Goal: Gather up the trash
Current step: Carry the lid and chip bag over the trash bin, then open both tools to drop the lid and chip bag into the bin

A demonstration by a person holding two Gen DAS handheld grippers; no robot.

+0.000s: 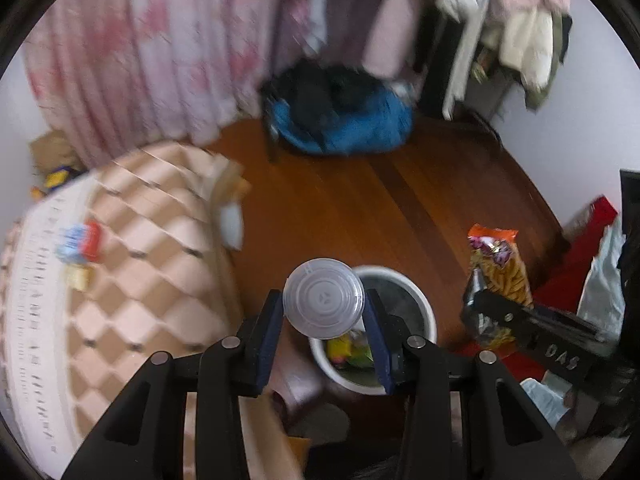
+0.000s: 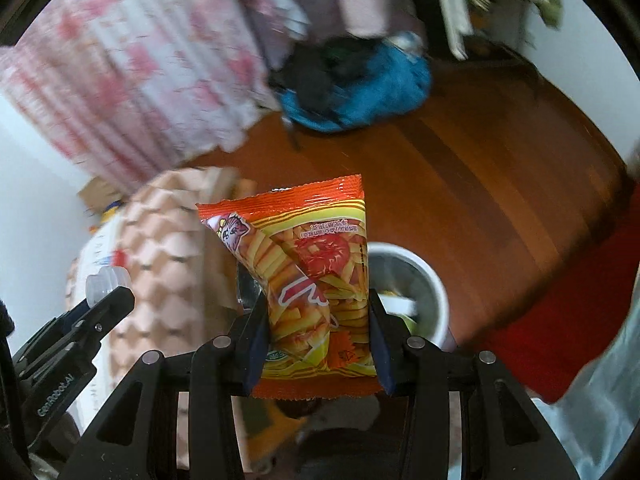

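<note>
My left gripper [image 1: 324, 304] is shut on a clear plastic cup [image 1: 323, 298], seen end-on, held just above the near-left rim of a white trash bin [image 1: 420, 300] on the wooden floor. The bin holds colourful wrappers [image 1: 352, 350]. My right gripper [image 2: 316, 312] is shut on an orange and yellow snack bag [image 2: 312, 280], held upright above and left of the bin [image 2: 434, 280]. The right gripper with the bag also shows in the left wrist view [image 1: 496, 272], to the right of the bin. The left gripper with the cup [image 2: 108, 282] shows at the left of the right wrist view.
A bed with a checked cover [image 1: 132, 264] lies to the left, with a small red and blue packet [image 1: 80, 240] on it. A blue and black pile on a chair [image 1: 340, 116] stands at the back by a pink curtain [image 1: 140, 60]. A red mat [image 2: 560, 344] lies right.
</note>
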